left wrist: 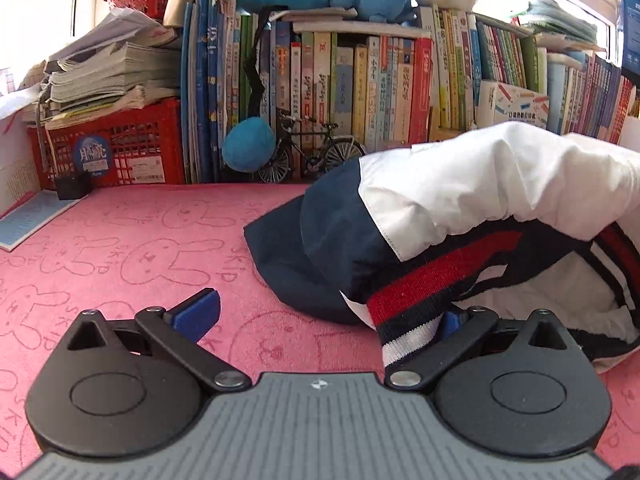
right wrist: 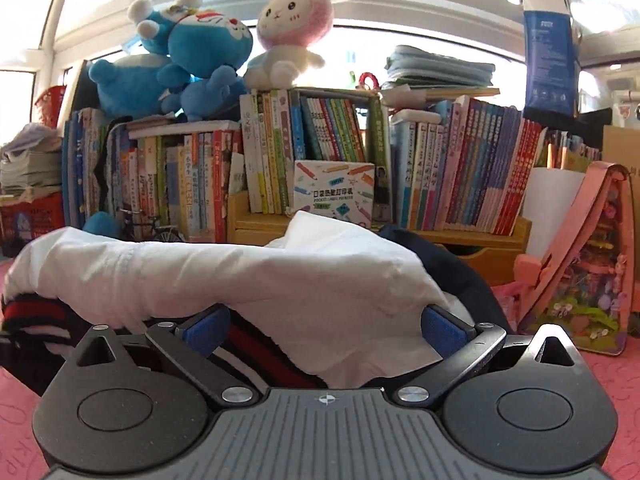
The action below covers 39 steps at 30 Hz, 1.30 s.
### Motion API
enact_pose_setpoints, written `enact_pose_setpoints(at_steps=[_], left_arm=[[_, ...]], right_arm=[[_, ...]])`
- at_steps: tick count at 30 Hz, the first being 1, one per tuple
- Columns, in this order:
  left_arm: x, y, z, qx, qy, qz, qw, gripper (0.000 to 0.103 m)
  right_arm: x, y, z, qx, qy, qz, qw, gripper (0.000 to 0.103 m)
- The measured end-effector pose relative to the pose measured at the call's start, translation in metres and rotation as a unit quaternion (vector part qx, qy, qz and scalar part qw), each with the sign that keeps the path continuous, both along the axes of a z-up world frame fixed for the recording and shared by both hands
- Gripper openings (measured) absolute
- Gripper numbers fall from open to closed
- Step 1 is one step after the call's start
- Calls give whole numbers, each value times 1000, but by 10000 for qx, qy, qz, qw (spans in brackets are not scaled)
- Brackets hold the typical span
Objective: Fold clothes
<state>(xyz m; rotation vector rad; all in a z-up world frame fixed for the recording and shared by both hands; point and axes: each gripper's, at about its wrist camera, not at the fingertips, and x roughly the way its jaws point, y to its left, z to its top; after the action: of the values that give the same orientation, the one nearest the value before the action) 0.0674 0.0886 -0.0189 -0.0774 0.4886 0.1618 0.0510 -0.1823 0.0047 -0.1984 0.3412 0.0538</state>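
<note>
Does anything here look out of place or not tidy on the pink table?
Yes. The jacket is not flat: it lies bunched in a heap on the pink mat, with its striped hem draped over one finger of the open left gripper. The right gripper is open, with cloth between its fingers.

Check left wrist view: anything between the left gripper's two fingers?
Left wrist view: mostly bare pink mat between the left gripper fingers. The jacket reaches in only at the right finger, its striped hem draped over that pad.

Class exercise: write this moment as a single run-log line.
task: fold clothes | left gripper: open, beside striped hem | right gripper: open around jacket | jacket bunched on pink mat
</note>
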Motion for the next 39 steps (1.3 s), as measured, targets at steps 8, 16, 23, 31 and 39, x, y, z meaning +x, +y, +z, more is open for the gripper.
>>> enact_pose_setpoints(at_steps=[8, 16, 23, 31, 39], left_arm=[[6, 25, 23, -439, -235, 493, 9975, 103], [1, 24, 18, -242, -113, 528, 9982, 103], [-19, 18, 7, -41, 117, -258, 9996, 103], [-7, -31, -25, 1214, 449, -528, 9902, 103], [-7, -10, -1, 884, 3, -202, 9959, 103]], right_arm=[[-19, 52, -44, -2172, 6, 559, 9745, 103], [1, 94, -70, -2865, 414, 917, 9528, 103], [24, 38, -16, -1036, 195, -405, 9936, 64], [28, -43, 23, 601, 339, -923, 9933, 68], [-59, 12, 14, -626, -611, 1665, 9821, 103]])
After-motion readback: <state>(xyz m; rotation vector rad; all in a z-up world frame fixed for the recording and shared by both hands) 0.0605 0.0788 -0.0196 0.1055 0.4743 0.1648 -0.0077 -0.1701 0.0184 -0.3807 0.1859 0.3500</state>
